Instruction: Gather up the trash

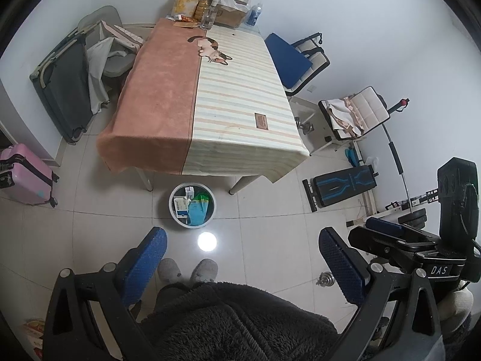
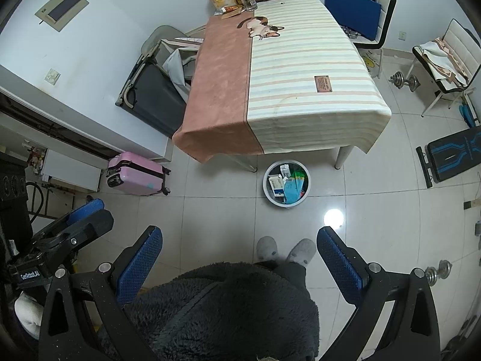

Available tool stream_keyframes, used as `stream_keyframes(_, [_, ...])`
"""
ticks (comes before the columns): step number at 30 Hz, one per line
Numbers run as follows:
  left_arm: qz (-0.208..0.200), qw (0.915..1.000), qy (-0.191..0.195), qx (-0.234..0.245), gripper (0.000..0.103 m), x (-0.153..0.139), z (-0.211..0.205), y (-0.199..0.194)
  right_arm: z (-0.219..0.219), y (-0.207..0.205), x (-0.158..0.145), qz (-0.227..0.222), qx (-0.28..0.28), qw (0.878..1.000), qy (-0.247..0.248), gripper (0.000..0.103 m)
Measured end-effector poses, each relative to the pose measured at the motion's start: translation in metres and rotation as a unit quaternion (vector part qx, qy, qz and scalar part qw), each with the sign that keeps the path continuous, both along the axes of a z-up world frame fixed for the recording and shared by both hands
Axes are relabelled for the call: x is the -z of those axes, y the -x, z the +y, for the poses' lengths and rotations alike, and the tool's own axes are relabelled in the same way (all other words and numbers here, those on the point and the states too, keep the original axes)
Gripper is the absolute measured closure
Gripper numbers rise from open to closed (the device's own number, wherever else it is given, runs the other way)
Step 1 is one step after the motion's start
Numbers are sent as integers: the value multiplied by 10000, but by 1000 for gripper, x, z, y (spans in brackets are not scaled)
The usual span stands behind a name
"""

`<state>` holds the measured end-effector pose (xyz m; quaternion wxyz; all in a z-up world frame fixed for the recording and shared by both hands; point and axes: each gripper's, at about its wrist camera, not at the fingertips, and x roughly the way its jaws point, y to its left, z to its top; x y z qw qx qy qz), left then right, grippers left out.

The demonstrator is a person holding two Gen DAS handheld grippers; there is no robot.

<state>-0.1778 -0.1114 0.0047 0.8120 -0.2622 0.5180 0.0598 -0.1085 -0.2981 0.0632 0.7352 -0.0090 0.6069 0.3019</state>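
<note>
Tongs: left [image 1: 242, 258] and right [image 2: 239, 252] both apart, empty, held high | bin [image 1: 192, 205] ahead below, holding boxes | surface [image 1: 240, 102] beyond, front half bare

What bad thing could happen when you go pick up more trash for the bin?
The trash bin already looks quite full of boxes and packets, so more might spill onto the floor. It stands close to the table leg, so a gripper could bump that. A dumbbell lies on the tiles near the slippers, a possible trip.

A round white bin [image 1: 192, 206] stands upright on the floor, holding boxes and packets.
</note>
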Motion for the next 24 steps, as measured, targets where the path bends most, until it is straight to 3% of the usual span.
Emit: stream_keyframes(24, [14, 10000, -2, -64, 0, -3, -5, 1, -2, 7, -1, 2, -39, 10000, 29, 0])
